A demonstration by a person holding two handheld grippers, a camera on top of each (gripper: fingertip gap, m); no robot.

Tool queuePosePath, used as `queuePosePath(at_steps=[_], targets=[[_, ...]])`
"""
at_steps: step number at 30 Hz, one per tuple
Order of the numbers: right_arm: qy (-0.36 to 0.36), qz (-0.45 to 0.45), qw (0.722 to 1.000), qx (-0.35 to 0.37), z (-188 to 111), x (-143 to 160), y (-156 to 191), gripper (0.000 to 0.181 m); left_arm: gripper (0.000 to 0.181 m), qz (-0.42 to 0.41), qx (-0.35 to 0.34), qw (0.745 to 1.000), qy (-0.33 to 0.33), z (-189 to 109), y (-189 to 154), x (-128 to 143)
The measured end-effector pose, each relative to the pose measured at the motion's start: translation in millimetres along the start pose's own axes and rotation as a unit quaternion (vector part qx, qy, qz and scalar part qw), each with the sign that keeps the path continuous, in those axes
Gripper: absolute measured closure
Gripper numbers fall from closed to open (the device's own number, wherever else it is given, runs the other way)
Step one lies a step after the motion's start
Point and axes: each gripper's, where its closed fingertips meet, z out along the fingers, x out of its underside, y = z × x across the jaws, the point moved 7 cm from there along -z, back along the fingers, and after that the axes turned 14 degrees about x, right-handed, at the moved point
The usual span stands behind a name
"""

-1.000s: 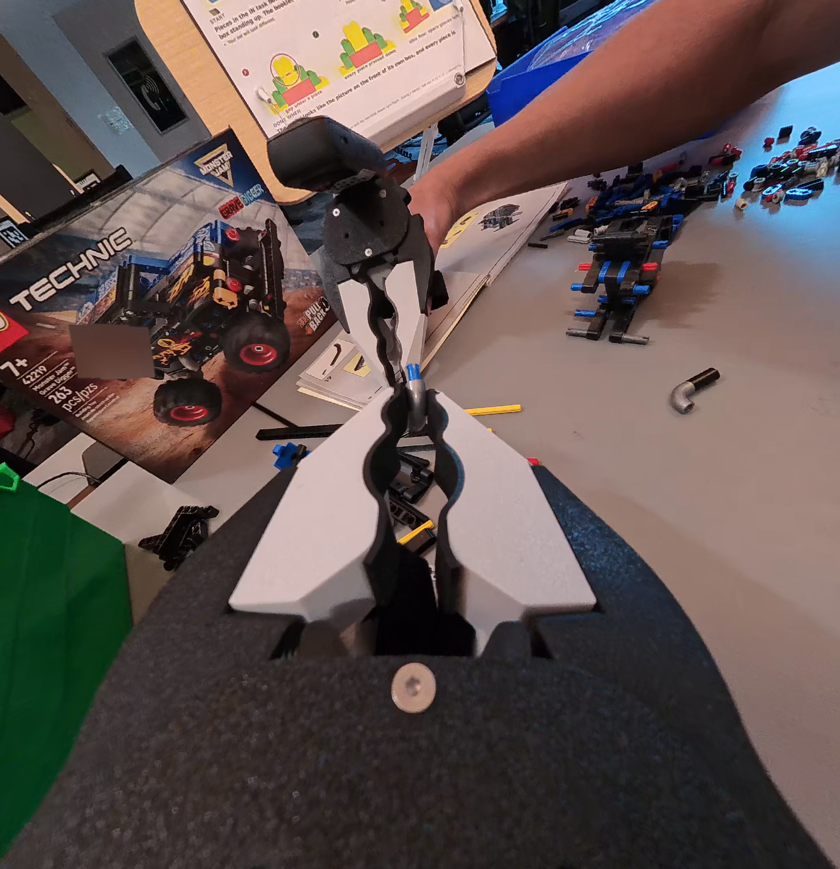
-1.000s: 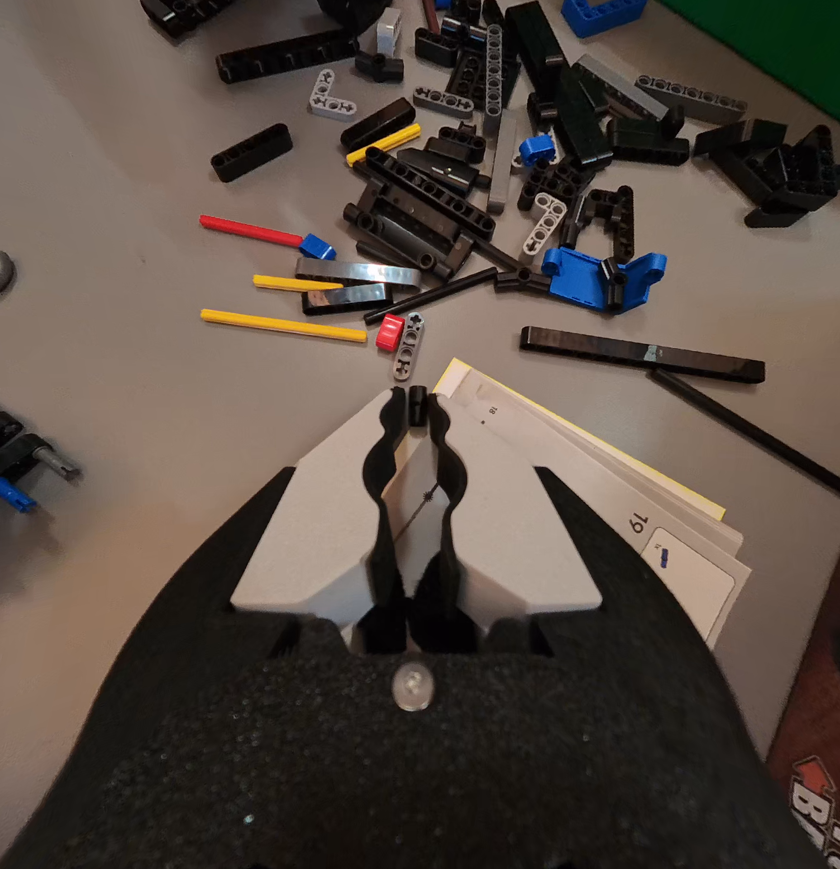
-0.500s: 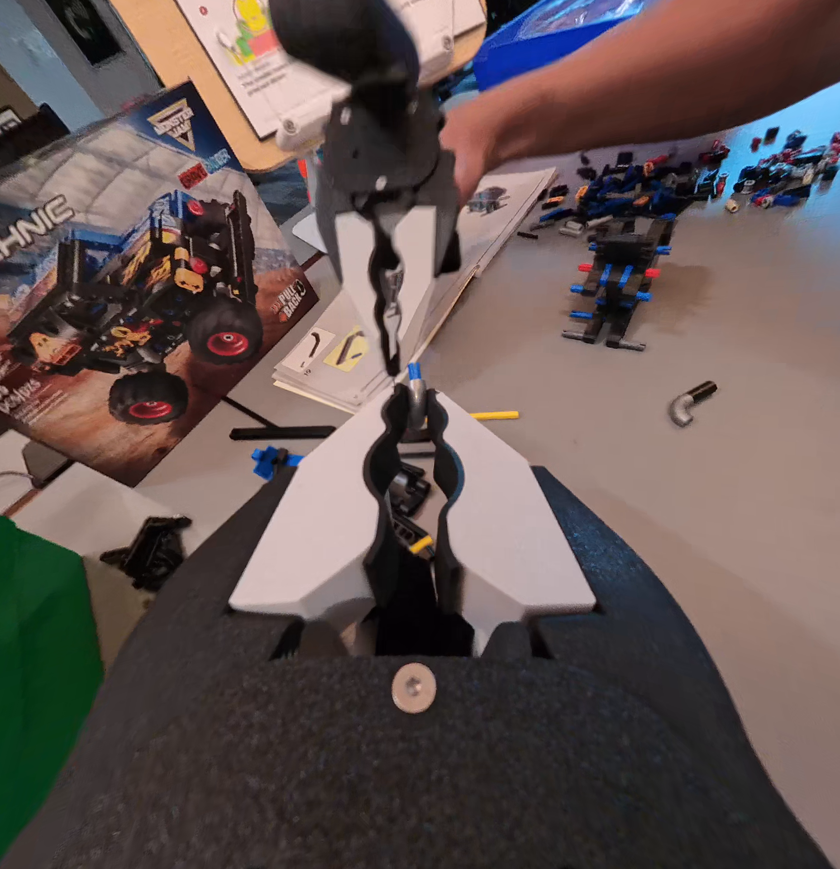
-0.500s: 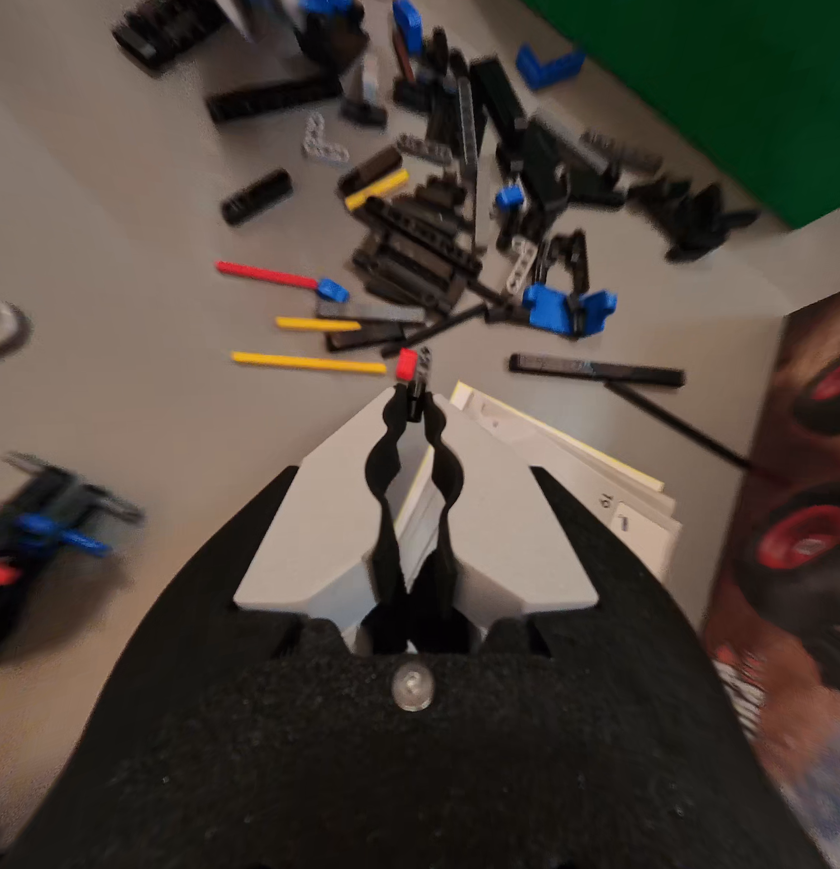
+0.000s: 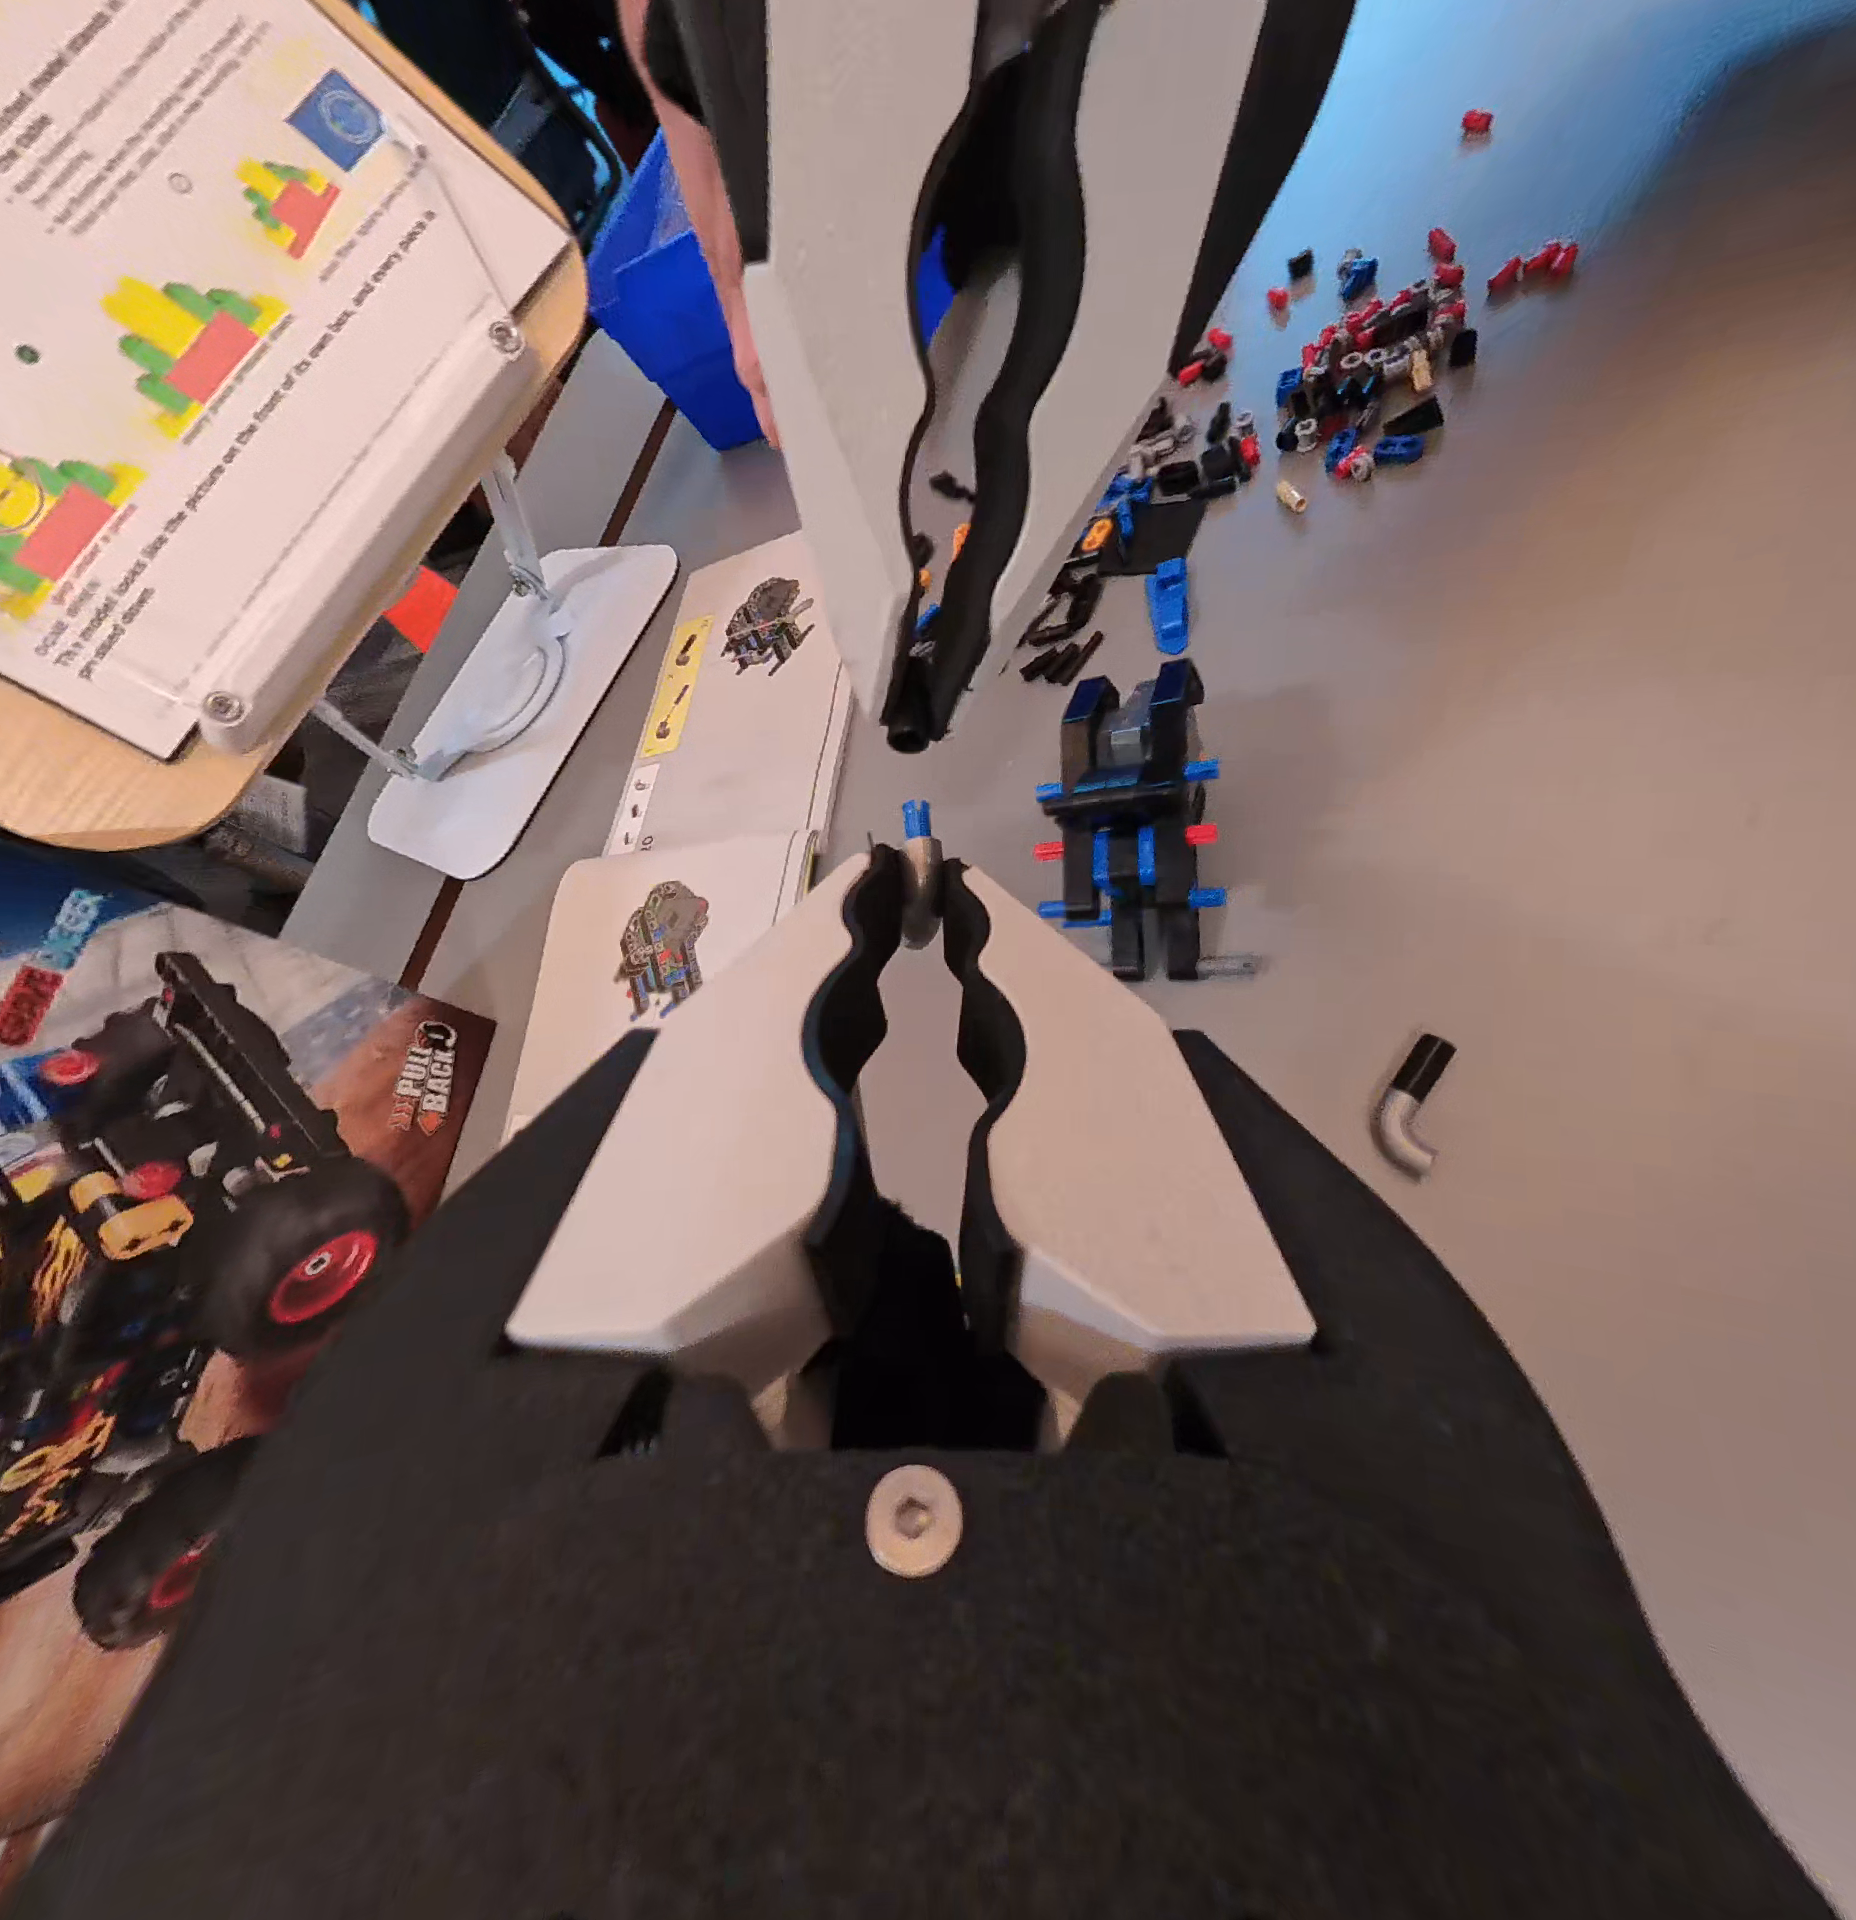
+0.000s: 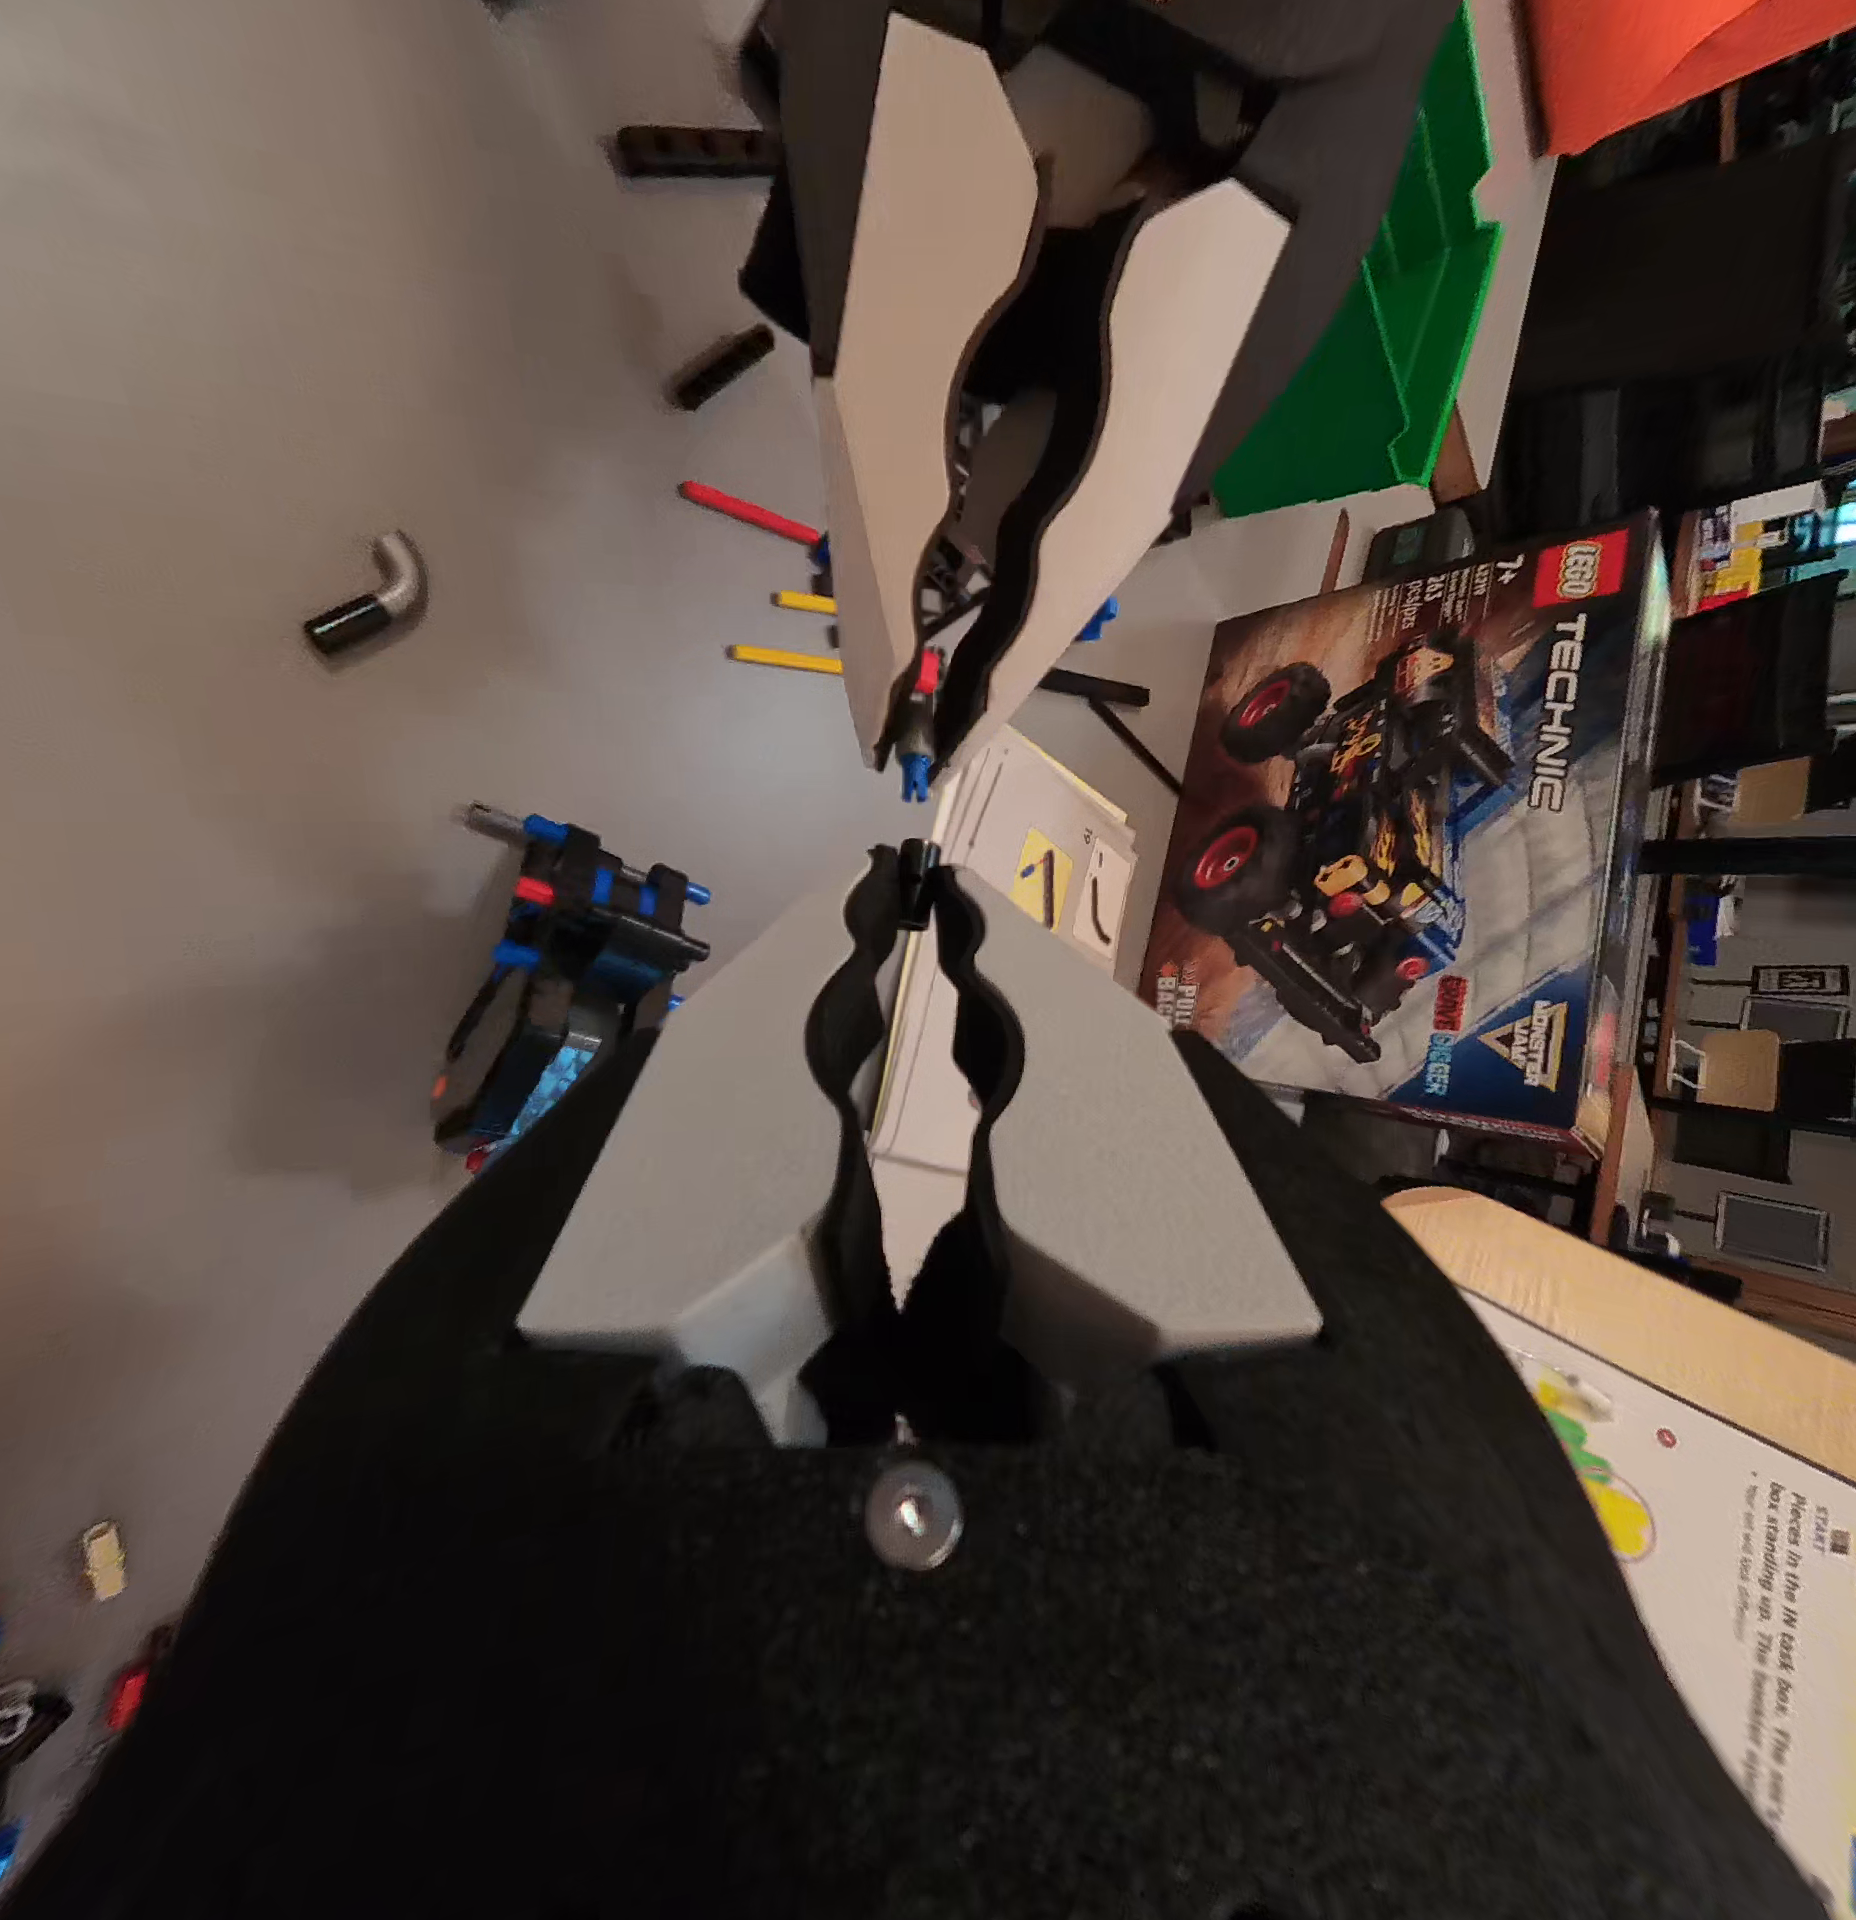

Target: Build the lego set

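My left gripper (image 5: 916,873) jaws clamp grey blue-tipped pin piece (image 5: 916,847); right gripper (image 6: 908,878) jaws pinch small black connector (image 6: 913,878), tips facing, apart.

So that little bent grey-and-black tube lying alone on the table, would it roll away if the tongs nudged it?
Probably not far. The bent tube has an elbow, so it would likely pivot or skid on the smooth grey table rather than roll. It looks like small hard plastic, so probably light and stiff. Its rounded sides might slip between closing tongs.

blue pin (image 5: 913,818), black connector (image 6: 913,862), green bin (image 6: 1350,343).
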Motion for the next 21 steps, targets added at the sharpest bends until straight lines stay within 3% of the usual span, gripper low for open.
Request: queuePosePath(at_steps=[15,21], targets=[[-0.006,0.003,1.000,-0.014,10,5,10,0.175,0.175,0.005,0.012,1.000,0.022,12,0,0],[-0.018,0.030,0.999,-0.042,11,8,15,0.175,0.175,0.046,0.013,0.998,0.044,16,-4,2]])
